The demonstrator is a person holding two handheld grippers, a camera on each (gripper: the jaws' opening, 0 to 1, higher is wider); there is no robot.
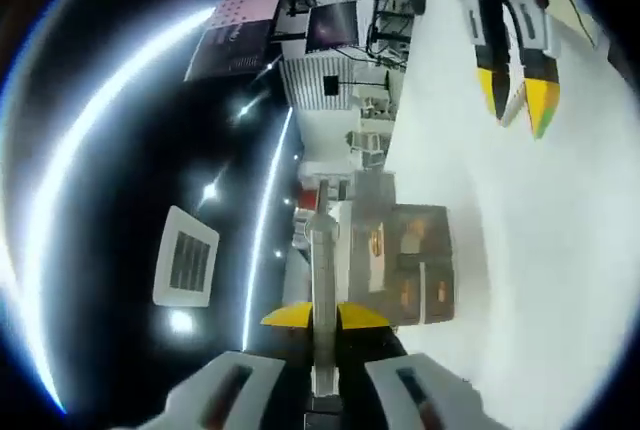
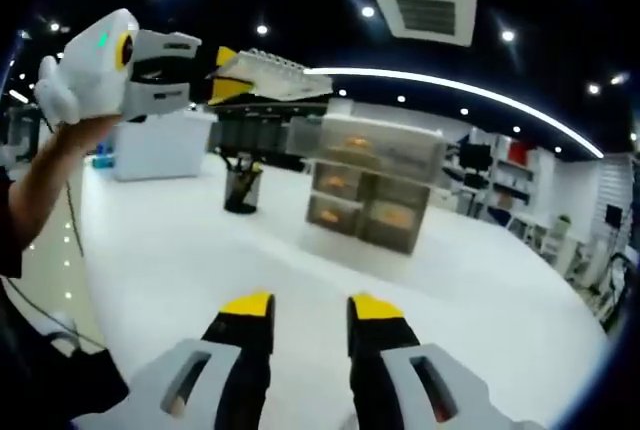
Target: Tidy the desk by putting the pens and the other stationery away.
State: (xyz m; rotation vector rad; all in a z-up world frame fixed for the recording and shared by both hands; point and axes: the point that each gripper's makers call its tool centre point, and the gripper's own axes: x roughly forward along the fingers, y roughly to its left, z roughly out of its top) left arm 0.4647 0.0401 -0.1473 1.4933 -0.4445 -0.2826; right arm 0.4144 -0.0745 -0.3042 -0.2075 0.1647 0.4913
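White and bare, the table (image 2: 180, 250) runs out under a dark ceiling with spot lamps, a long curved light strip and a square air vent (image 2: 428, 12). Ahead of the right hand-held gripper (image 2: 311, 307), whose yellow-tipped jaws stand apart with nothing between them, a clear drawer organizer (image 2: 372, 182) sits on the table, orange things dimly visible inside its compartments. To the left of it and farther off stands a dark pen cup (image 2: 241, 188) with pens sticking up. Up at the left of the right gripper view, the left hand-held gripper (image 2: 218, 74) is raised above the table, clenched on a clear ruler (image 2: 272, 77) that juts out toward the organizer. In the left gripper view the ruler (image 1: 322, 280) runs straight forward from between the closed jaws of that hand-held gripper (image 1: 323, 316), with the organizer (image 1: 412, 262) just beyond its far end. The right hand-held gripper (image 1: 519, 98) shows in that view's upper right corner.
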